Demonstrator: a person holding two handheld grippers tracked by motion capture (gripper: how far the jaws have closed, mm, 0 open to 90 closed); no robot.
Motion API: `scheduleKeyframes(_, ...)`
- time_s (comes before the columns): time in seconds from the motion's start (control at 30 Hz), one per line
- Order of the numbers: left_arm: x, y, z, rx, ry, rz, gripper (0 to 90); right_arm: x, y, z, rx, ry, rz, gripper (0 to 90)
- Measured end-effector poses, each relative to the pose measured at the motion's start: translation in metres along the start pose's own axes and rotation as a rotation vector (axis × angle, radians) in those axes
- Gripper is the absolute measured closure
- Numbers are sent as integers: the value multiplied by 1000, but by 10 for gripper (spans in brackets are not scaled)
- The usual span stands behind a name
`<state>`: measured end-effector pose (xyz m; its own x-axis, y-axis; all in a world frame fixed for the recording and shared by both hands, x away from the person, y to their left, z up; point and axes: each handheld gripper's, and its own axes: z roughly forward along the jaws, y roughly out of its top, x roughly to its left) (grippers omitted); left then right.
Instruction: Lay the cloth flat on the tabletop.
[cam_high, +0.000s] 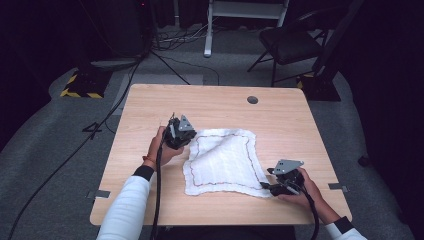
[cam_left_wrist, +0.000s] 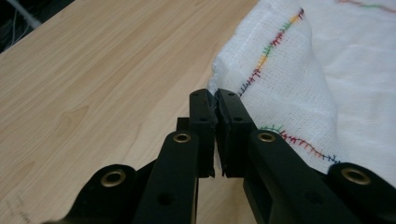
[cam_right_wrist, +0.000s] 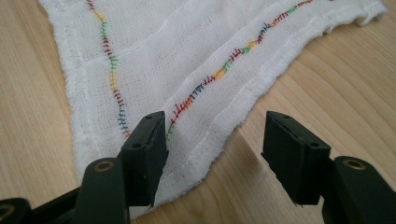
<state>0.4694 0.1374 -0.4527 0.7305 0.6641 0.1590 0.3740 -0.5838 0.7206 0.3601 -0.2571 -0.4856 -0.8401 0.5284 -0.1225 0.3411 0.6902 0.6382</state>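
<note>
A white cloth (cam_high: 223, 162) with a line of coloured stitching near its hem lies at the centre of the tabletop (cam_high: 150, 115), slightly below the middle of the high view, its upper-left portion lifted and folded over toward the middle. The left gripper (cam_high: 186, 134), at the centre-left of that view, is clenched on the cloth's raised corner; in the left gripper view the two black jaws (cam_left_wrist: 216, 116) meet with a pinch of the white hem caught between their tips, the fabric rising away toward the upper right of the frame. The right gripper (cam_high: 266, 185), at the lower right of the high view, is released: in the right gripper view its jaws stand well apart, the left one resting over the stitched border of the cloth (cam_right_wrist: 196, 70), the right one over bare wood just beside the hem. The cloth appears to be a thin, loosely woven gauze, so it is judged very light, soft and limp, with no stiffness of its own; it drapes and creases wherever it is raised and will sag between any two held points. It is neither slippery nor fragile, though the open weave could snag. The doubled hem at a corner seems the soundest place to take hold, since it offers the thickest purchase and lets the sheet follow.
</note>
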Motion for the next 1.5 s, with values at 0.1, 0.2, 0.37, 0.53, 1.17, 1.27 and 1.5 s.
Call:
scheduleKeyframes(0.1,11,-4,4,23,21,-28,854,-1,-5,-4,3,-2,6,399)
scheduleKeyframes(0.2,21,-9,7,43,39,-62,839,-2,-9,-8,7,-2,18,395)
scheduleKeyframes(0.37,26,-14,8,59,63,-124,604,-3,-12,-13,-21,-19,2,382)
scheduleKeyframes(0.53,21,-13,7,48,40,-132,482,-19,2,-18,-90,-66,47,397)
scheduleKeyframes(1.17,20,-23,32,141,8,-140,356,-103,76,61,-66,-134,193,446)
scheduleKeyframes(1.27,22,-25,33,137,13,-152,321,-107,80,71,-48,-143,212,451)
scheduleKeyframes(1.5,26,-28,35,130,-12,-194,281,-116,80,87,4,-161,252,461)
